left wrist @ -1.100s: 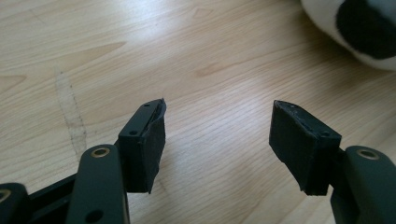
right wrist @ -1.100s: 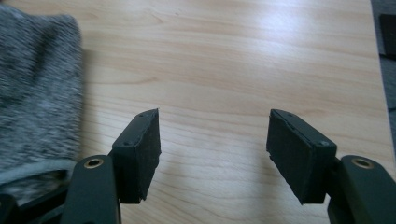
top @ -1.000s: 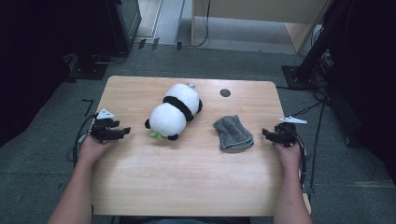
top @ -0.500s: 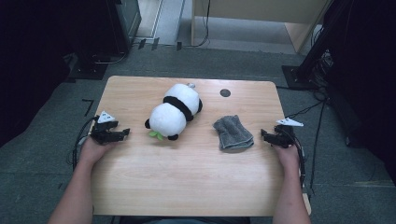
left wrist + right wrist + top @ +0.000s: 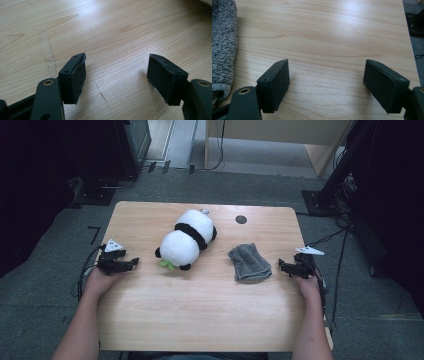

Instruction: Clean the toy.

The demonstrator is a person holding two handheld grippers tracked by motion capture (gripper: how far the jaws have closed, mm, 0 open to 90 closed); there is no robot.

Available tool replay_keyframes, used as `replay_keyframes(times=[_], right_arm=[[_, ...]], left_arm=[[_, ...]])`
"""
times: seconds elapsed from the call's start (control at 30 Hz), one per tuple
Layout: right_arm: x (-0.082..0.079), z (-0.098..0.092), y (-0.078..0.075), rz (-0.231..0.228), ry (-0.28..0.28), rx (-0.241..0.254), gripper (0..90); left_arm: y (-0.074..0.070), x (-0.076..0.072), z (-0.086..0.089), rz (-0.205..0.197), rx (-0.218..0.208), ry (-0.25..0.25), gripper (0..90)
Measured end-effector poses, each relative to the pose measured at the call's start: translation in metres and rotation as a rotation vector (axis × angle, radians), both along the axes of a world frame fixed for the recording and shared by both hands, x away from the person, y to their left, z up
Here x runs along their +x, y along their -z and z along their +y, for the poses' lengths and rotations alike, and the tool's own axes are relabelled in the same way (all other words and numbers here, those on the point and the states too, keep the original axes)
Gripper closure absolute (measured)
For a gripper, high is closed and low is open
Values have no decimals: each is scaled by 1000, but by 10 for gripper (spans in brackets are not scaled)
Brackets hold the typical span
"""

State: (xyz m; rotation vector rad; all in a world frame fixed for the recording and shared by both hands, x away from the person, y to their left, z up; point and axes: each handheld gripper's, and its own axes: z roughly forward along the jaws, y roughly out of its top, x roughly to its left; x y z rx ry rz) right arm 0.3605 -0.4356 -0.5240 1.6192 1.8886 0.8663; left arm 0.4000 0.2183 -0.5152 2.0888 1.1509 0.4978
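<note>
Fuzzy grey cloth (image 5: 223,42) cut off at frame edge; both grippers (image 5: 116,75) (image 5: 325,83) spread wide over woodgrain table (image 5: 200,310); plush panda (image 5: 187,240) rounded.

On the table (image 5: 200,310) a panda plush toy (image 5: 186,240) lies left of centre, a folded towel (image 5: 249,263) to its right (apart from it). A cable hole (image 5: 241,219) sits behind the towel, near the far edge.

Left gripper (image 5: 131,263) held low at the person's left, jaws spread wide with nothing between, left hand (image 5: 102,281) behind it, forearm running back and down, right gripper (image 5: 283,267) at the far right, jaws likewise wide apart and empty, right hand (image 5: 307,282) gripping from behind
</note>
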Motion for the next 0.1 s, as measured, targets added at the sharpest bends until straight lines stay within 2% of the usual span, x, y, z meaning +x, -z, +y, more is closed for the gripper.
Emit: replay_keyframes(times=[0.1], right_arm=[[0,0,0,5,15,-1,175]], left_arm=[[0,0,0,0,0,-2,314]])
